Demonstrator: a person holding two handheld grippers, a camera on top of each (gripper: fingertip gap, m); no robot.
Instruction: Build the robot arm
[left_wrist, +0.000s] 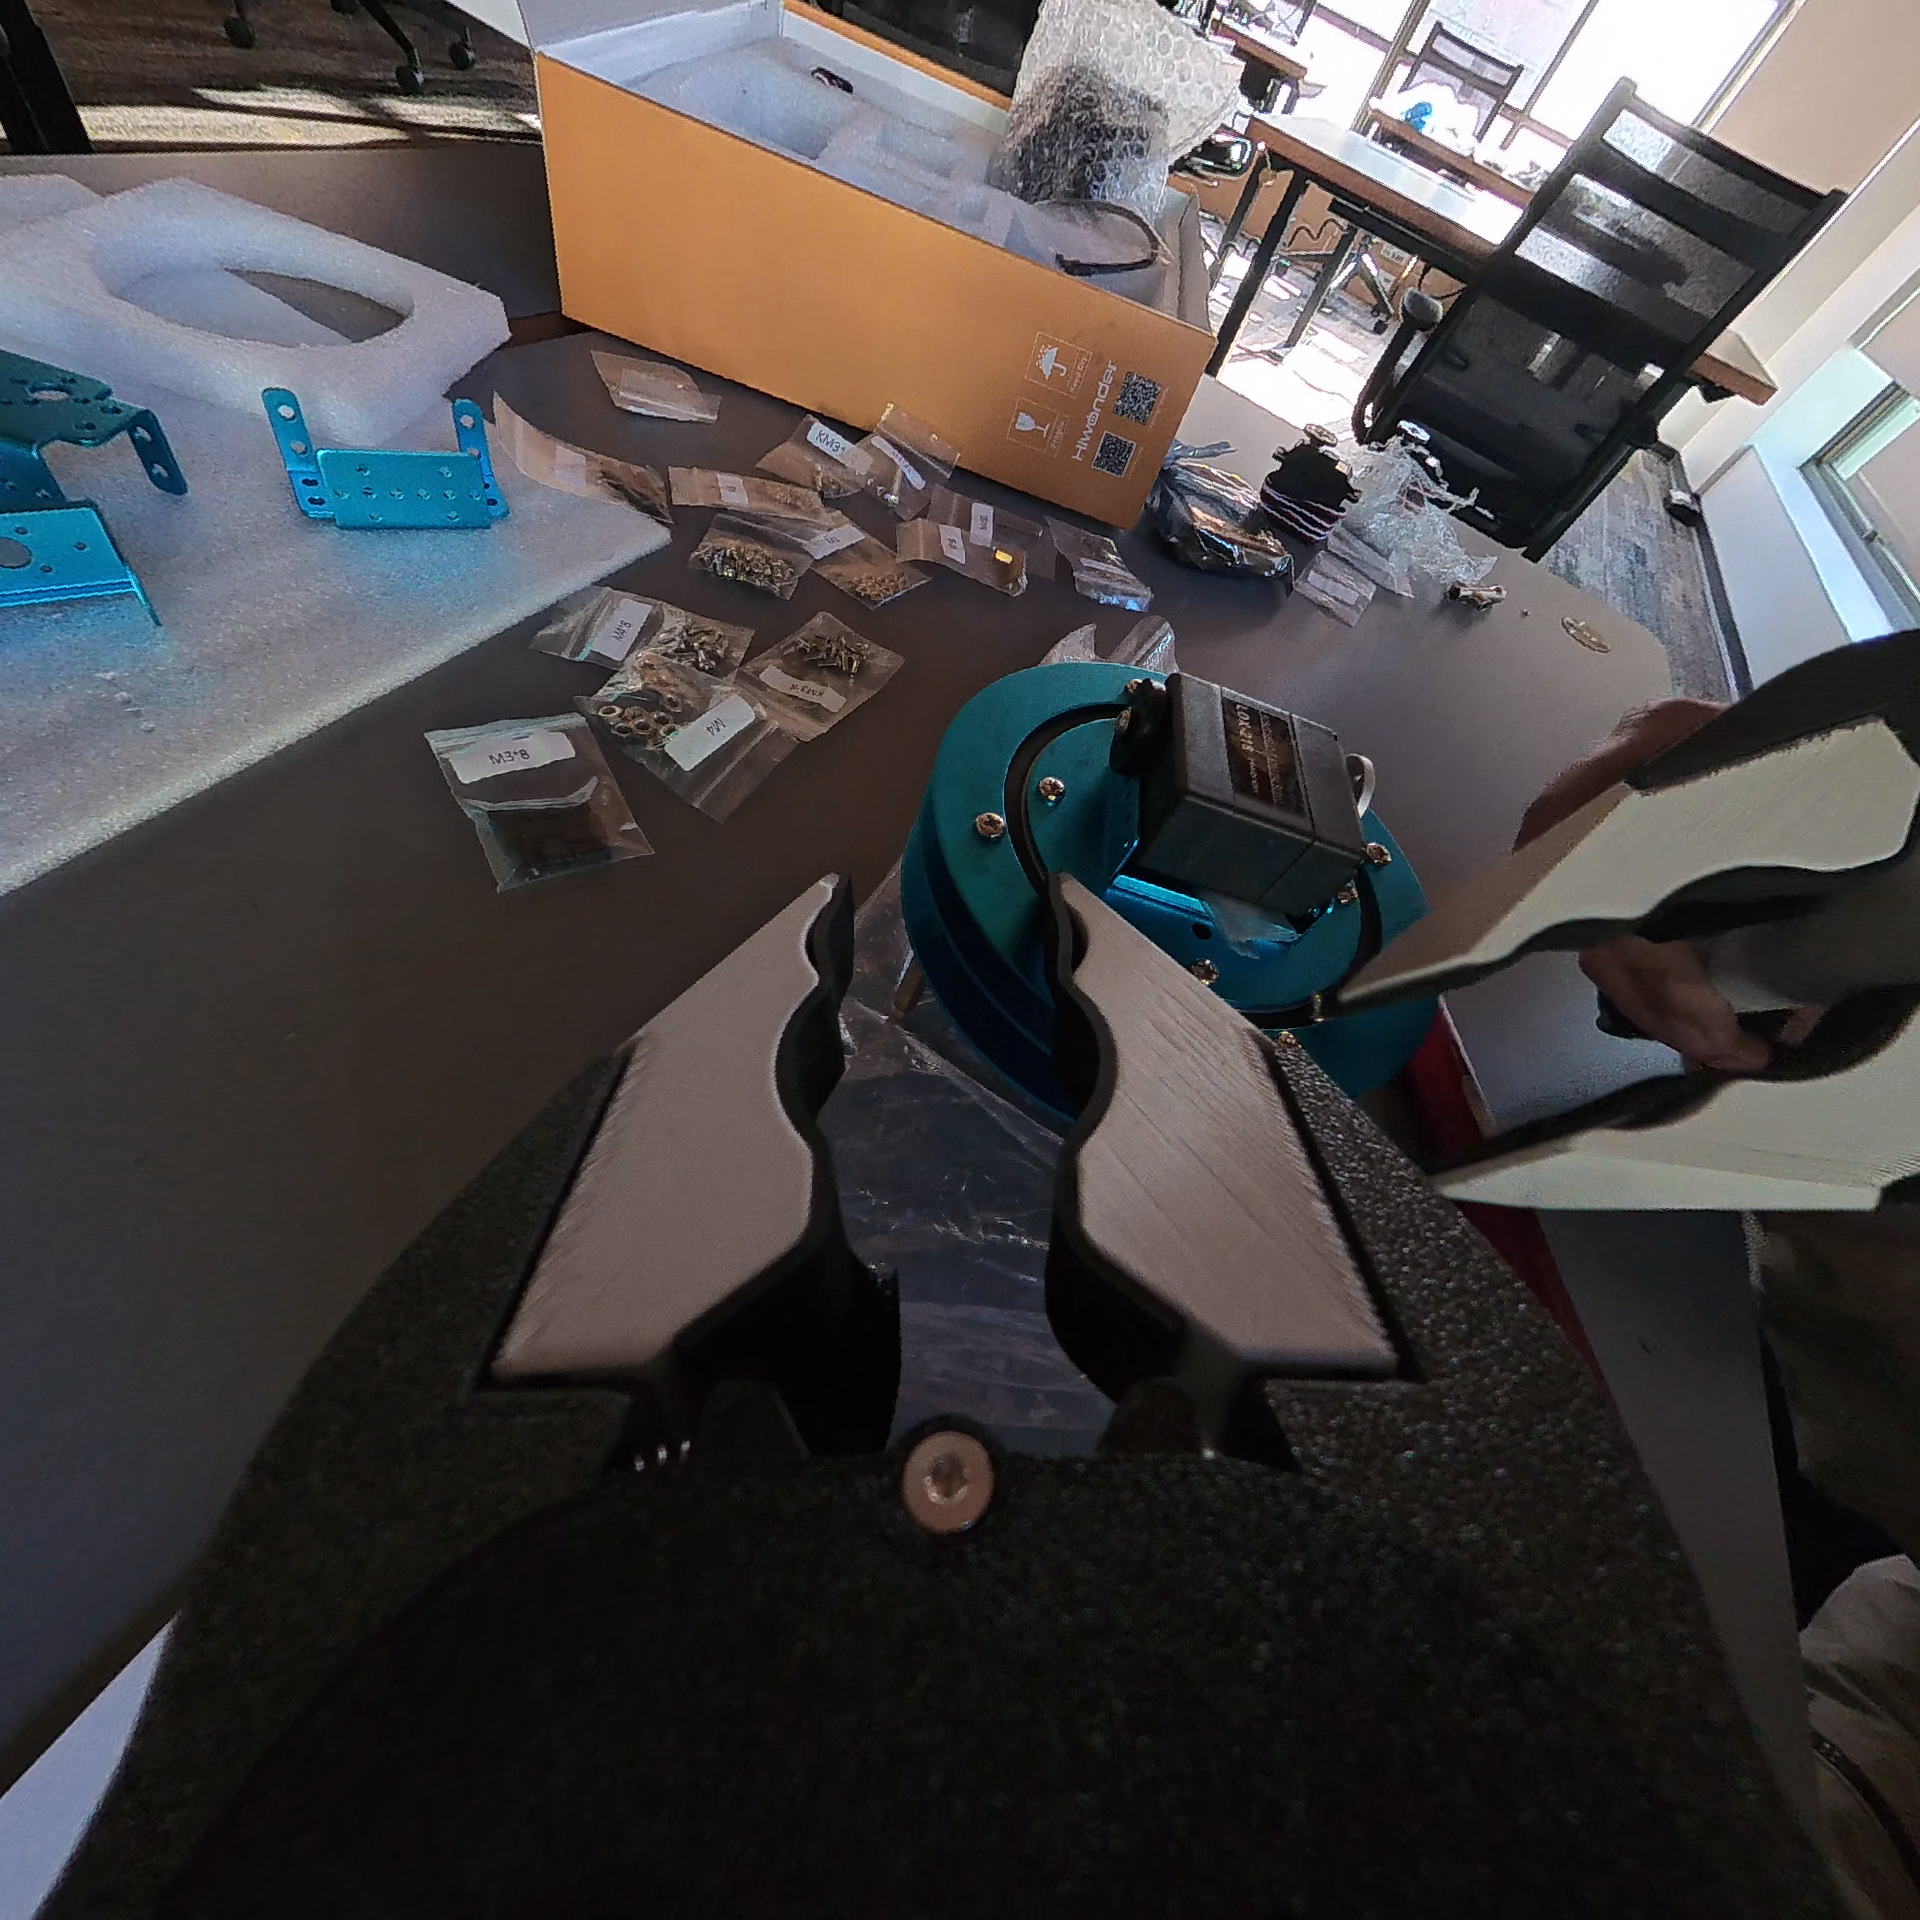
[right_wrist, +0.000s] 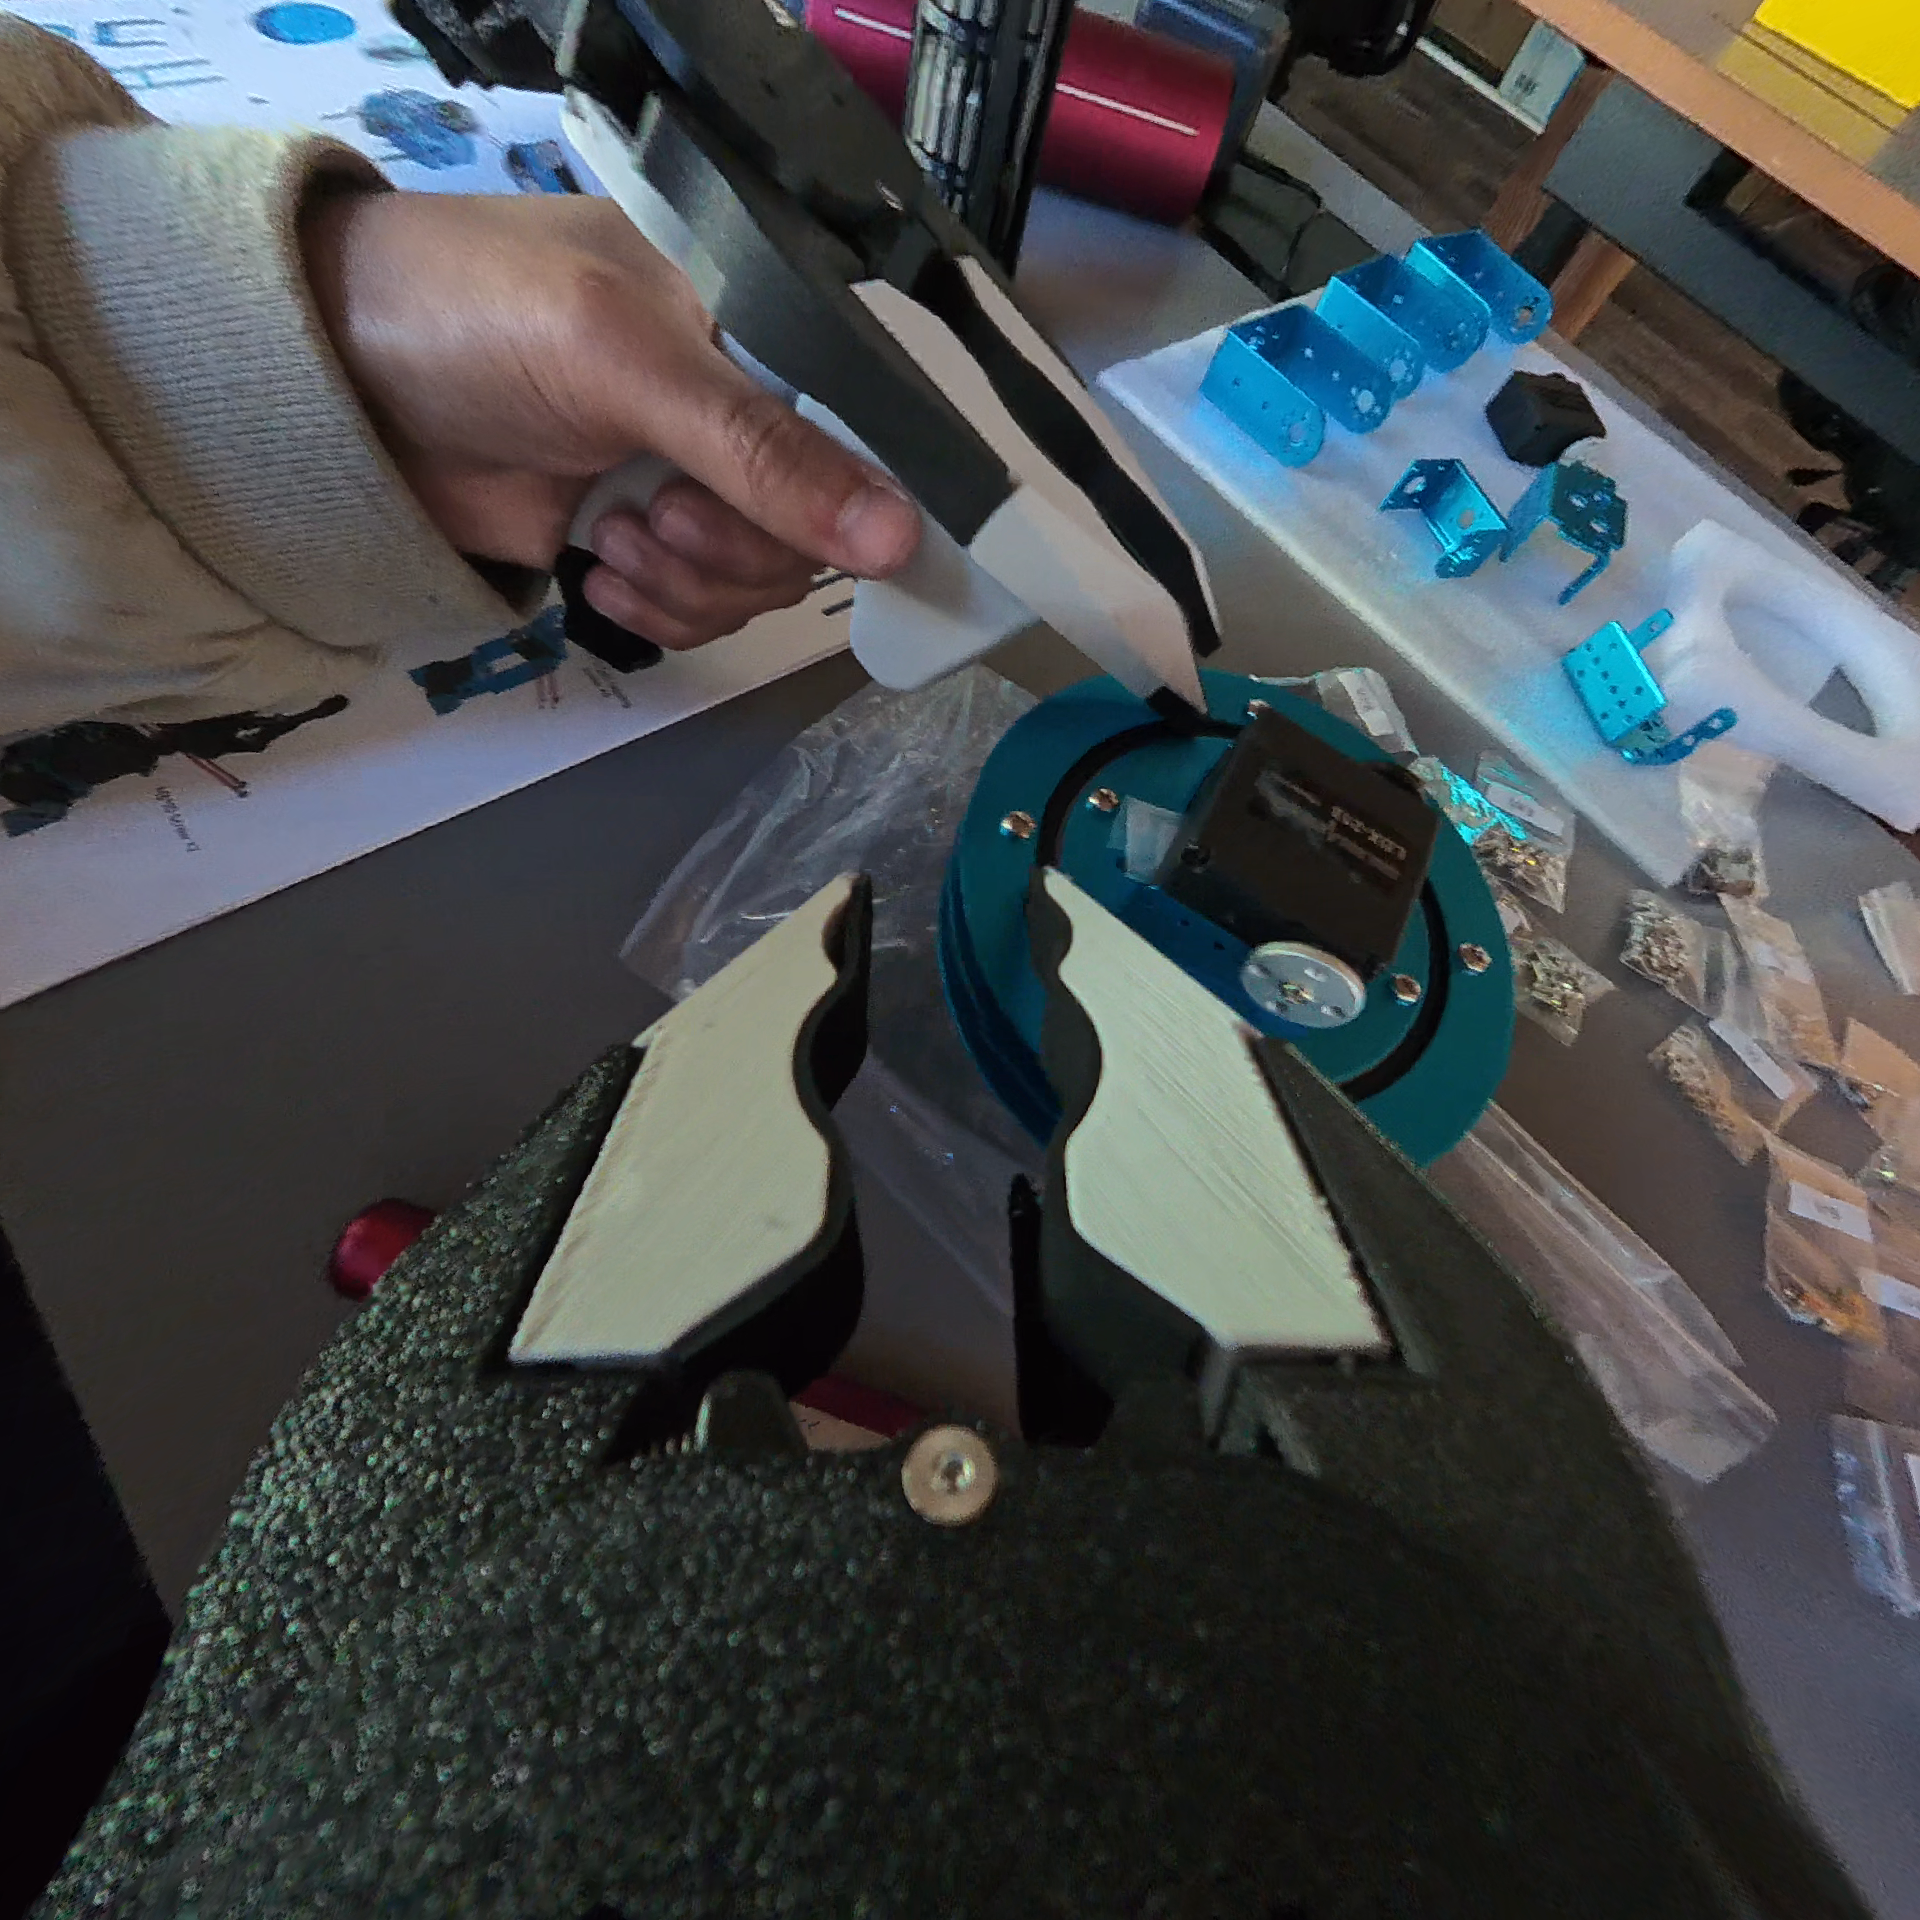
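Observation:
A round blue metal base (left_wrist: 997, 727) with a black servo (left_wrist: 1247, 790) mounted on it stands on the dark table, on a clear plastic bag. My left gripper (left_wrist: 948, 904) is open, its jaws on either side of the base's near rim. The right gripper (left_wrist: 1387, 1086) comes in from the right, open, at the base's other side. In the right wrist view my right gripper (right_wrist: 954, 894) is open at the rim of the base (right_wrist: 1455, 1081), close to the servo (right_wrist: 1309, 842) and its silver horn (right_wrist: 1304, 992). A hand holds the left gripper, whose fingers (right_wrist: 1091, 561) reach the far rim.
Several small bags of screws (left_wrist: 665, 686) lie beside the base. Blue brackets (left_wrist: 384, 488) and a white foam block (left_wrist: 260, 301) sit on a foam sheet. An open orange box (left_wrist: 831, 291) stands behind. A printed sheet (right_wrist: 312, 779) lies at the left. The table edge is near the right gripper. The servo (right_wrist: 1309, 842) is about 5 cm from both grippers' fingertips. It is also in sight in the left wrist view (left_wrist: 1309, 770).

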